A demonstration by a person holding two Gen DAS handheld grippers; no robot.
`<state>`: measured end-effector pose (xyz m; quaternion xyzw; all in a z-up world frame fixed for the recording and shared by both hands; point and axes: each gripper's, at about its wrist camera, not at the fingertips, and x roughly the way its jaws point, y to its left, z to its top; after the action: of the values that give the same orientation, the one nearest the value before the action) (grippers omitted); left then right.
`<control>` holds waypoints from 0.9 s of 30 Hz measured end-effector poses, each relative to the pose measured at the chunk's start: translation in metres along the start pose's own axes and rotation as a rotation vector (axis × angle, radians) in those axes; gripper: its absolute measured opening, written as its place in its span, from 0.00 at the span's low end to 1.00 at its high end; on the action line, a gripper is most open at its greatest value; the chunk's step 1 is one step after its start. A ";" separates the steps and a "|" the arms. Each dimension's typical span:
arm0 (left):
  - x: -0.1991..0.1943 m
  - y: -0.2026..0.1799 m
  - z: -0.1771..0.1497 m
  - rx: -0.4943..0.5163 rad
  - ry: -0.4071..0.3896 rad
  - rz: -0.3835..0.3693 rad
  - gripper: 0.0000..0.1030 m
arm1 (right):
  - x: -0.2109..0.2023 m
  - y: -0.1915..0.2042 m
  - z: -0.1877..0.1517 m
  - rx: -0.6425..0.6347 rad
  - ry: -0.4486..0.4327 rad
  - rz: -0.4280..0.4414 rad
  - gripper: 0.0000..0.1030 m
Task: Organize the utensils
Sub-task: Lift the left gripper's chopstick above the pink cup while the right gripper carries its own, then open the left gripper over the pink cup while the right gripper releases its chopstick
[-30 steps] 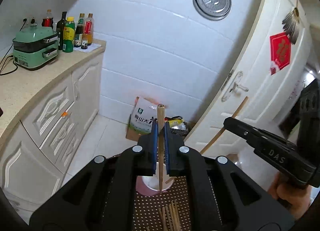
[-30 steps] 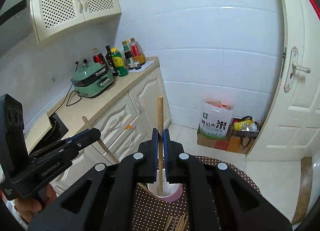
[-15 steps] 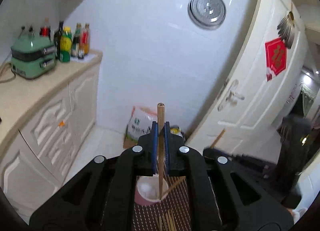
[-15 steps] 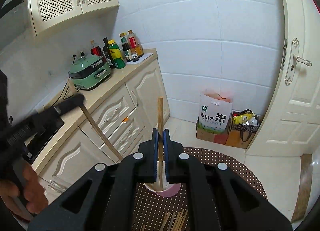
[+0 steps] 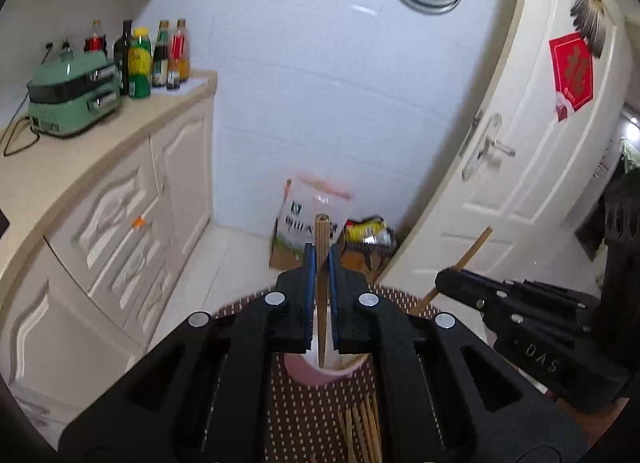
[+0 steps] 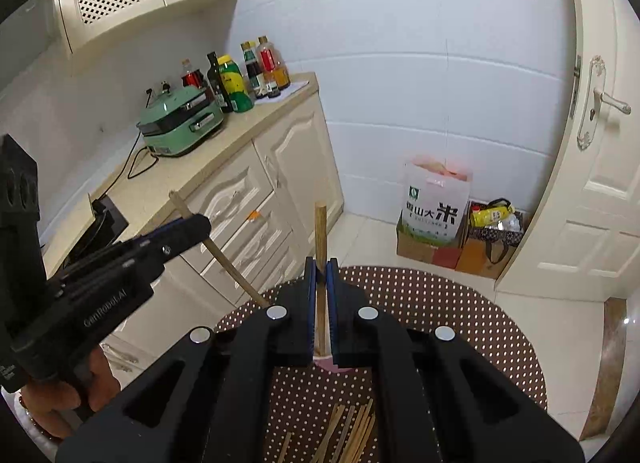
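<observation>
Over on the left there's the counter [image 6: 168,179] with a green cooker [image 6: 182,121] and a bunch of bottles [image 6: 244,75] lined up by the wall. Coming right, the left gripper [image 5: 321,305] is clamped tight on a wooden chopstick [image 5: 321,263], held upright with its lower tip down inside the pink cup [image 5: 326,371] sitting on the dotted round mat [image 6: 460,303]. Right gripper [image 6: 320,303] is doing the same thing: pinched hard on its own chopstick [image 6: 320,231], which pokes straight up above the jaws and dips toward that same cup. More loose chopsticks [image 6: 348,431] lie flat on the mat just in front of the cup. Farther right there's a rice bag [image 6: 434,207] on the floor against the tile wall, then the white door [image 6: 600,203].
</observation>
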<state>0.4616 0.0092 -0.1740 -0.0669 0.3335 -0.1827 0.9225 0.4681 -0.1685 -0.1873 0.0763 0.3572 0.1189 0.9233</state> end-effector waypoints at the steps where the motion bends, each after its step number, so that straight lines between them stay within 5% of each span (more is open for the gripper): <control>1: 0.001 0.001 -0.002 -0.003 0.008 0.001 0.06 | 0.001 0.000 -0.002 0.000 0.007 0.001 0.04; 18: 0.013 0.011 -0.038 -0.032 0.190 0.000 0.11 | 0.019 -0.004 -0.034 0.052 0.116 -0.026 0.07; 19: 0.012 0.011 -0.040 -0.030 0.198 0.002 0.20 | 0.019 -0.004 -0.034 0.055 0.116 -0.026 0.07; 21: 0.010 0.011 -0.041 -0.034 0.193 0.009 0.56 | 0.017 -0.004 -0.035 0.065 0.114 -0.018 0.07; 22: 0.006 0.011 -0.043 -0.039 0.177 0.012 0.62 | 0.015 -0.005 -0.036 0.072 0.111 -0.021 0.08; 27: 0.001 0.014 -0.049 -0.035 0.182 0.018 0.62 | 0.006 -0.009 -0.040 0.096 0.098 -0.026 0.20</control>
<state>0.4352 0.0220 -0.2158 -0.0630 0.4198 -0.1738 0.8886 0.4471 -0.1734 -0.2227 0.1098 0.4082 0.0933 0.9015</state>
